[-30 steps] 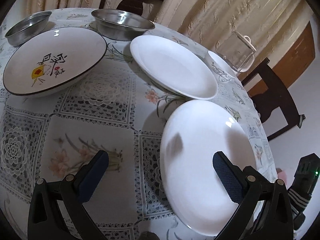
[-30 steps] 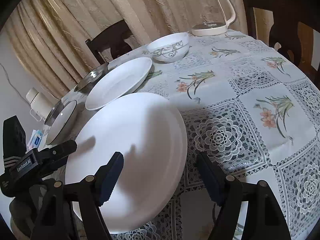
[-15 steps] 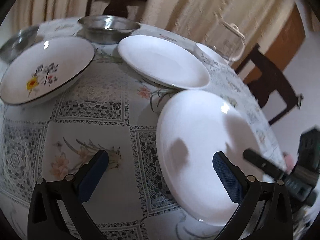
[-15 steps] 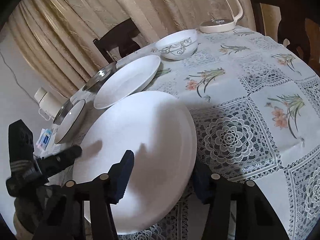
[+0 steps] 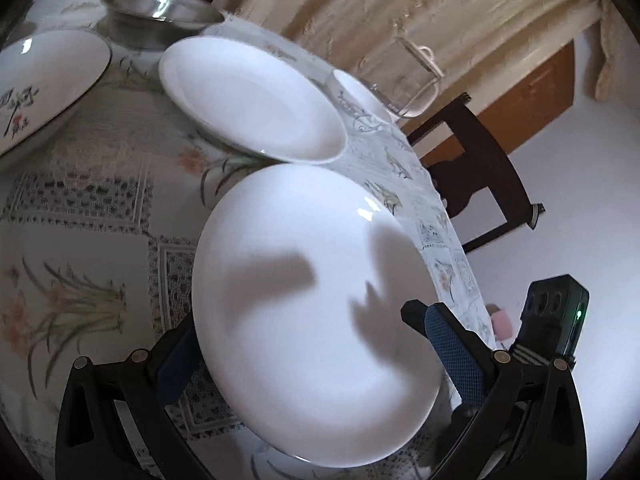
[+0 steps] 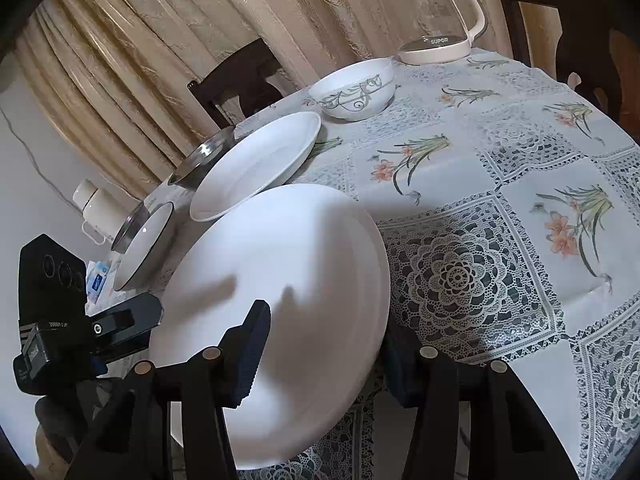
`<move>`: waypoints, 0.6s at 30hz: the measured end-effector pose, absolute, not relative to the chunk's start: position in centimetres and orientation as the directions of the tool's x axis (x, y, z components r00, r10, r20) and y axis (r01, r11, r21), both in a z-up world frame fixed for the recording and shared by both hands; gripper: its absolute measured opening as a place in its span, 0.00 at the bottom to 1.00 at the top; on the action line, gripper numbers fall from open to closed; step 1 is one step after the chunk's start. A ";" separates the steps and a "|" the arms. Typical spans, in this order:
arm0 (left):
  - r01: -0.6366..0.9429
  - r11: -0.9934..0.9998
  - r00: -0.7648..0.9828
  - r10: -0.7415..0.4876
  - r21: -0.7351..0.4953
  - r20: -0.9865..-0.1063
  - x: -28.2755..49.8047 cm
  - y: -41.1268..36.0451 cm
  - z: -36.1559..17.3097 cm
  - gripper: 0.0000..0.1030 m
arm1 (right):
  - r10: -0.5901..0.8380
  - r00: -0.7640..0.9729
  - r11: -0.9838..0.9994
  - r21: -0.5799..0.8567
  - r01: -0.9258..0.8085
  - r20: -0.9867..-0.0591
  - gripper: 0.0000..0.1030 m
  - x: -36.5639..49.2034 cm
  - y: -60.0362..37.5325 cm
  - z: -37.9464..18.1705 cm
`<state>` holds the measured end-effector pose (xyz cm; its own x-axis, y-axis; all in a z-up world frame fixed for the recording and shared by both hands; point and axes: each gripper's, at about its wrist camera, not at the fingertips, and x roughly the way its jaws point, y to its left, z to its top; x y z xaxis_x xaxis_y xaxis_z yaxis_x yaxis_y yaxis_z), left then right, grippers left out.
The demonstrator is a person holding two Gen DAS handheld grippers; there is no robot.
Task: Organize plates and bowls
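Note:
A large white plate [image 5: 304, 280] [image 6: 280, 264] lies near the table's front edge, between both grippers. My left gripper [image 5: 314, 354] is open and straddles its rim: the left finger is hidden under the plate's edge and the right finger is over the plate. From the other side, my right gripper [image 6: 324, 360] is also open, with its left finger over the plate and its right finger under the rim. Behind lie a second white plate [image 5: 248, 96] [image 6: 256, 164], a dark-rimmed painted dish [image 5: 44, 80] [image 6: 144, 248], a steel bowl [image 5: 160, 16] and a scroll-patterned white bowl [image 6: 354, 88].
A glass kettle [image 6: 432, 12] stands at the far edge of the lace-covered table [image 6: 500, 200]. Dark wooden chairs [image 5: 476, 168] [image 6: 240, 76] ring the table, with curtains behind. A white bottle [image 6: 100, 208] sits beyond the table on the left.
Both grippers have moved in on the near plate, so its rim now sits between each pair of fingers. The right gripper's fingers have narrowed slightly.

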<state>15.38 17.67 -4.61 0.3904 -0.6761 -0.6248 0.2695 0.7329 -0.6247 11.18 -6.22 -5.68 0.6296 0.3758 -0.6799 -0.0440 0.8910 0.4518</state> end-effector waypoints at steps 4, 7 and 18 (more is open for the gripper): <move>0.271 0.701 0.383 -0.707 -0.660 -0.594 15.4 18.4 -4.8 1.00 | 0.378 0.629 0.891 0.452 -0.046 -0.679 0.55 11.1 -6.1 -5.6; 0.299 0.678 0.366 -0.731 -0.672 -0.575 15.3 18.8 -4.9 1.00 | 0.382 0.629 0.889 0.456 -0.048 -0.678 0.55 11.2 -6.1 -5.7; 0.255 0.654 0.338 -0.750 -0.712 -0.568 16.1 19.1 -4.8 0.99 | 0.392 0.628 0.889 0.453 -0.071 -0.672 0.63 11.5 -5.7 -5.7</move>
<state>16.10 19.06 -4.83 0.3376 -0.7503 -0.5685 0.2545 0.6542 -0.7122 11.48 -5.72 -5.68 0.6280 0.3924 -0.6721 -0.0706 0.8887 0.4529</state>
